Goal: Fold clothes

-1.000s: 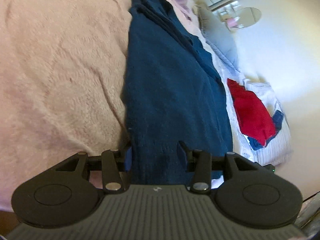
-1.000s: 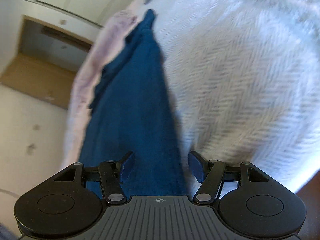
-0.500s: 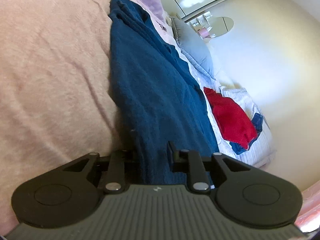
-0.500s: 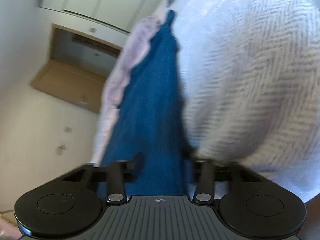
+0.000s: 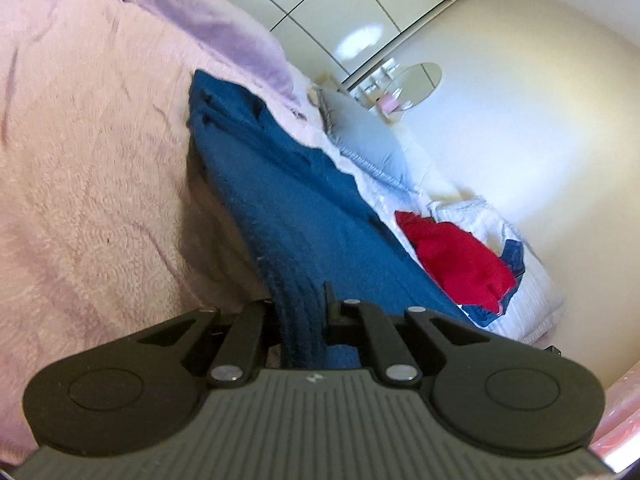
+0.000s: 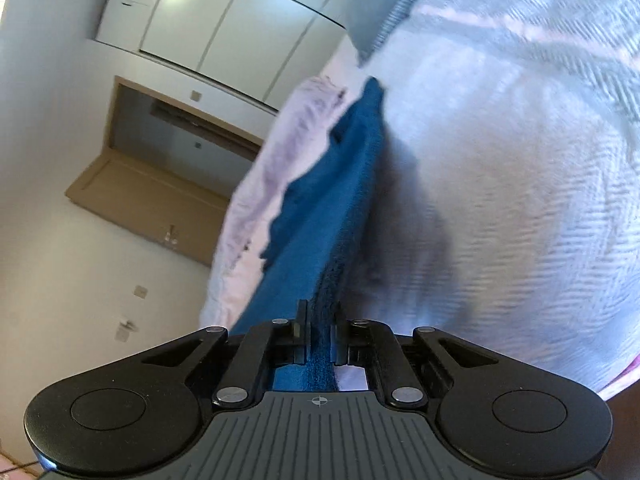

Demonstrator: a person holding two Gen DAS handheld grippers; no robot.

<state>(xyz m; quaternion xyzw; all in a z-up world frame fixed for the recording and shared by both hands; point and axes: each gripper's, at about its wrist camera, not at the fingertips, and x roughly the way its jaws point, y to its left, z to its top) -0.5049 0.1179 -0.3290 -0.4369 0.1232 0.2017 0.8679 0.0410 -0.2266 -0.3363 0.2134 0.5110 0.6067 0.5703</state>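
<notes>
Since a second ago both sets of jaws, then wide around the cloth, have clamped down, and the near edge of the dark blue garment has come up off the bed. The garment lies stretched lengthwise on the bed, its left side on the pink fleece blanket and its right side on the white herringbone bedspread; the far end still rests flat and bunched.

Left hand-held gripper: narrow, pinching a gathered fold of the garment's near edge. Right hand-held gripper: narrow too, cloth sandwiched between the pads, edge pulled taut.

Progress: early, by my read. Both near corners are gripped and the lift has begun; no fold is laid yet. The near end looks due to be carried over to the far end. A red garment with a blue piece under it sits further up the bed by the grey pillow, apparently unfolded.

Pose: both hand-held grippers angled slightly downward, pointing along the garment's length, views tilted.
</notes>
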